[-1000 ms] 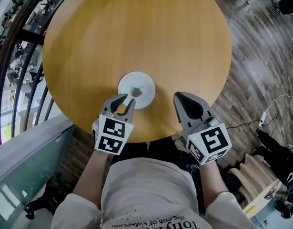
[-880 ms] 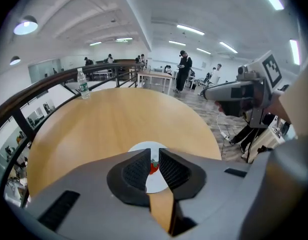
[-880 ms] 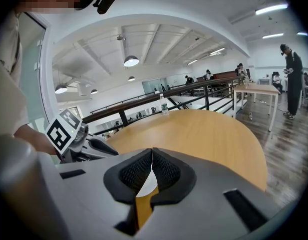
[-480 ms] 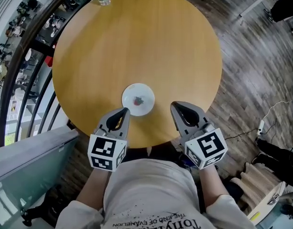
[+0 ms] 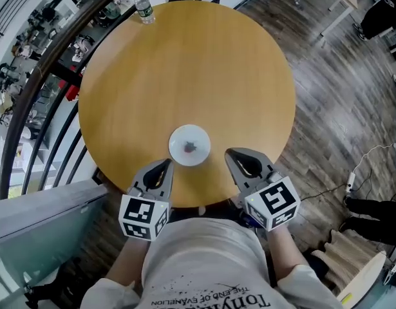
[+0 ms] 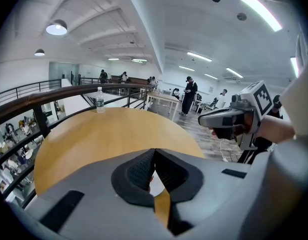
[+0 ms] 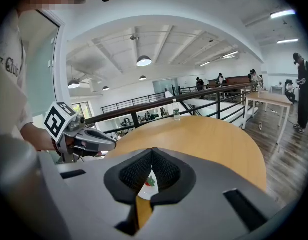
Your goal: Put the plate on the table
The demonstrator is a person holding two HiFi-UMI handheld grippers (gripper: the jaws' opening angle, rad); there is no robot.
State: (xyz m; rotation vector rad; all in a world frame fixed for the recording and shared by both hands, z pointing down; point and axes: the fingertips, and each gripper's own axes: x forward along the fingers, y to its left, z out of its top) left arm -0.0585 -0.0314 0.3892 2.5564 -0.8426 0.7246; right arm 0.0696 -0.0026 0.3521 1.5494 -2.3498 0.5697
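Note:
A small white plate (image 5: 189, 145) with a red and green motif lies flat on the round wooden table (image 5: 185, 69), near its front edge. My left gripper (image 5: 167, 166) hovers just in front of the plate to its left, shut and holding nothing. At the plate's front right, my right gripper (image 5: 231, 154) is also shut and holding nothing. Neither touches the plate. In the right gripper view a slice of the plate (image 7: 147, 181) shows below the closed right gripper (image 7: 151, 151). The left gripper (image 6: 154, 151) has its pads pressed together, with nothing in them.
A water bottle (image 5: 143, 8) stands at the table's far edge. A dark railing (image 5: 43, 89) curves round the table's left side, with a glass panel (image 5: 37, 217) below it. Wooden floor (image 5: 339, 95) lies to the right. People (image 6: 189, 94) stand far off in the hall.
The left gripper, open at the plate's near edge a second ago, has closed with nothing in it. Both grippers have pulled back from the plate and risen. The plate stays on the table.

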